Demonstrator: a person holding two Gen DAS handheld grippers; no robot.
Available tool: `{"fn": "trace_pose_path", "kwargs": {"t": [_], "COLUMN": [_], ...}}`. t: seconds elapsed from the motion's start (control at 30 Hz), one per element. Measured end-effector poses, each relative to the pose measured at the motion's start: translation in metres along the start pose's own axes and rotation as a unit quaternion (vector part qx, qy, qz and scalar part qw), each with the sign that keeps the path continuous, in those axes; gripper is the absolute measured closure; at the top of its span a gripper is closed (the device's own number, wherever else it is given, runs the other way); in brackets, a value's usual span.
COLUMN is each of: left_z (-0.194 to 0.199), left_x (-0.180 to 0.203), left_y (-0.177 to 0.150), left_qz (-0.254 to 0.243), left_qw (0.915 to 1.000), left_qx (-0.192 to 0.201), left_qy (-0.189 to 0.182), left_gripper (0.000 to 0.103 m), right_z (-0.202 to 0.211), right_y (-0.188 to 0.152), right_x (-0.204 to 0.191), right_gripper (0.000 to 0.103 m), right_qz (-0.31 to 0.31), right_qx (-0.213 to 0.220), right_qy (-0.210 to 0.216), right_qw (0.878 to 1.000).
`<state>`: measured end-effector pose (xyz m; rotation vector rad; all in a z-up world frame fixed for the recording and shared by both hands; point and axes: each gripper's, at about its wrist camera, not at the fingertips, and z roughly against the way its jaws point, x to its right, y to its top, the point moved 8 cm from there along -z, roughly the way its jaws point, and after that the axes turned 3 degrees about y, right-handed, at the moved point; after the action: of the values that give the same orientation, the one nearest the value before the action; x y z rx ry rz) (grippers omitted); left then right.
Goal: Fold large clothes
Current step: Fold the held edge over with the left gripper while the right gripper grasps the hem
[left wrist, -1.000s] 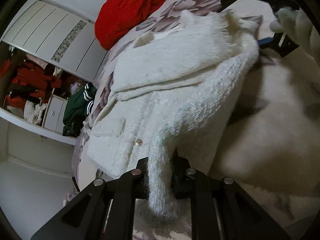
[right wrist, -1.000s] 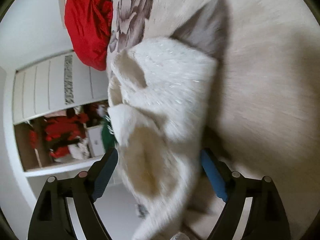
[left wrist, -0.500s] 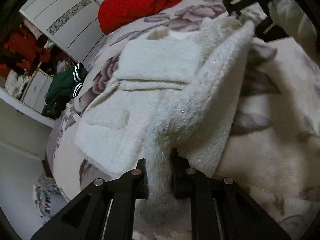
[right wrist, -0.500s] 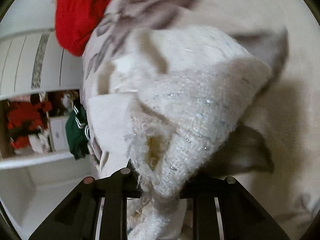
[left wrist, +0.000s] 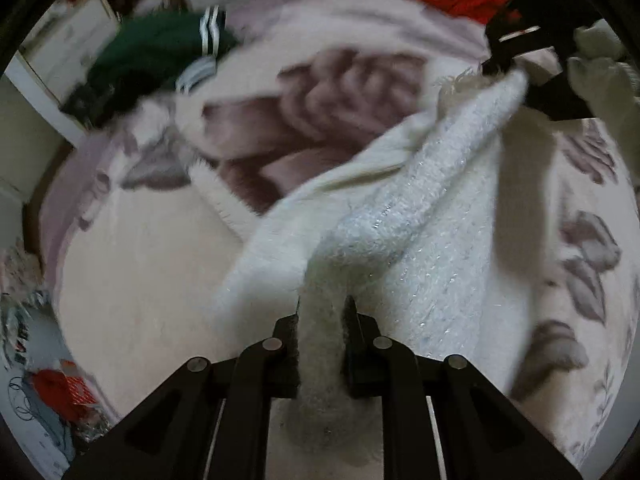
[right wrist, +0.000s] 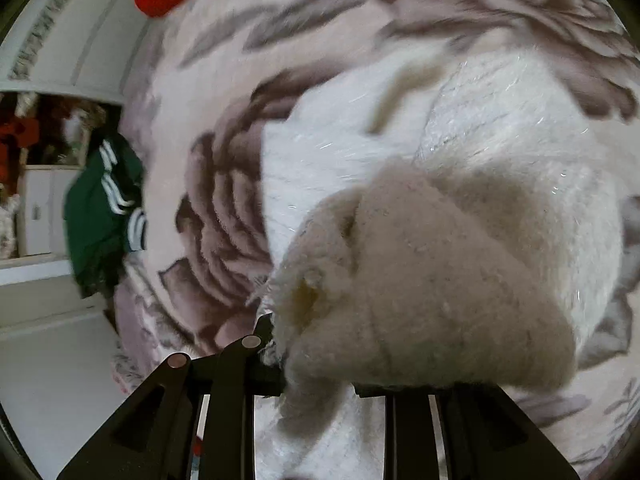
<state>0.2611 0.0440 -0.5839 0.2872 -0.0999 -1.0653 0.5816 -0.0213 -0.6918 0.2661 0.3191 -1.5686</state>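
Right now your left gripper (left wrist: 322,344) has its fingers pinching the white fuzzy sweater (left wrist: 400,232); right gripper (right wrist: 316,360) is pinching a bunched edge too. Sweater hangs w/ its body draped on the floral bed (left wrist: 312,96), toward 1 o'clock. Soft, floppy, prob. light; grip hems or corners, not mid-fabric.
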Motion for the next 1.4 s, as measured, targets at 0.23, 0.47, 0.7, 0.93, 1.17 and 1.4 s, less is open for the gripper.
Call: {"fn": "trace_pose_path", "kwargs": {"t": [0.23, 0.47, 0.7, 0.93, 1.17, 1.4], "left_z": [-0.057, -0.05, -0.084, -0.039, 0.045, 0.083], "left_x": [-0.053, -0.082, -0.019, -0.033, -0.043, -0.102], "left_y": [0.003, 0.019, 0.014, 0.012, -0.017, -0.158], "left_qz": [0.124, 0.123, -0.008, 0.006, 0.033, 0.086], "left_qw": [0.9567, 0.9373, 0.9403, 0.944, 0.9417, 0.9434], "left_qx": [-0.108, -0.086, -0.109, -0.037, -0.01, -0.1], "left_qy": [-0.24, -0.315, -0.322, -0.328, -0.335, -0.304], "left_gripper": [0.074, 0.033, 0.034, 0.092, 0.093, 0.092], "right_z": [-0.013, 0.035, -0.048, -0.054, 0.014, 0.072], "right_y": [-0.009, -0.119, -0.245, -0.24, -0.295, -0.452], "right_x": [-0.028, 0.07, 0.152, 0.144, 0.125, 0.156], "right_gripper": [0.031, 0.023, 0.022, 0.08, 0.086, 0.086], "right_qz": [0.015, -0.029, -0.162, -0.196, -0.15, -0.114], "right_qx": [0.004, 0.037, -0.032, 0.052, 0.042, -0.051], "right_qy": [0.072, 0.084, 0.167, 0.23, 0.237, 0.216], "right_qw": [0.997, 0.995, 0.972, 0.952, 0.959, 0.968]}}
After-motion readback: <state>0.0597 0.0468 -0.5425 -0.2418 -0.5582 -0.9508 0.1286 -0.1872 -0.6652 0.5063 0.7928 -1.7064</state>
